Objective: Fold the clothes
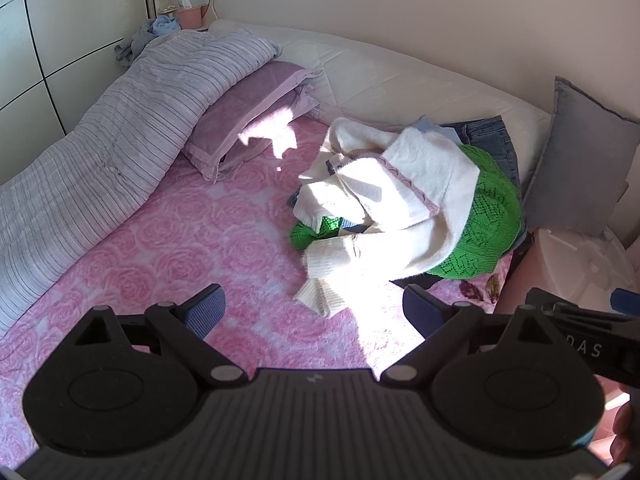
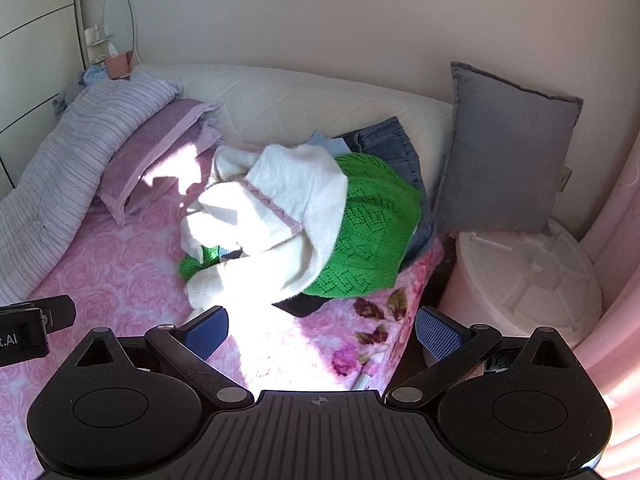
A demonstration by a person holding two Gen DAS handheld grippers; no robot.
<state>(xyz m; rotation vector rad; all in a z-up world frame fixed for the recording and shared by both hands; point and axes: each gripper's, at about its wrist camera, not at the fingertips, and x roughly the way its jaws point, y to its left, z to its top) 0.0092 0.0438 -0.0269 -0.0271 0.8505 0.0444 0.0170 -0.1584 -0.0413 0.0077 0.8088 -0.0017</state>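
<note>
A heap of clothes lies on the pink rose-patterned bed (image 1: 192, 240). On top is a crumpled white fuzzy sweater (image 1: 404, 196) with a lilac trim; it also shows in the right wrist view (image 2: 288, 208). Under it lie a green knit top (image 1: 488, 224) (image 2: 372, 232), blue jeans (image 1: 492, 140) (image 2: 392, 144) and a dark garment (image 2: 300, 304). My left gripper (image 1: 316, 312) is open and empty, just short of the sweater's cuff. My right gripper (image 2: 320, 332) is open and empty, near the heap's front edge.
A striped grey quilt (image 1: 100, 152) and a lilac pillow (image 1: 248, 120) lie along the left. A grey cushion (image 2: 508, 152) leans on the wall at right, above a white and pink round tub (image 2: 524, 276) beside the bed. A white padded headboard (image 2: 304, 96) runs behind.
</note>
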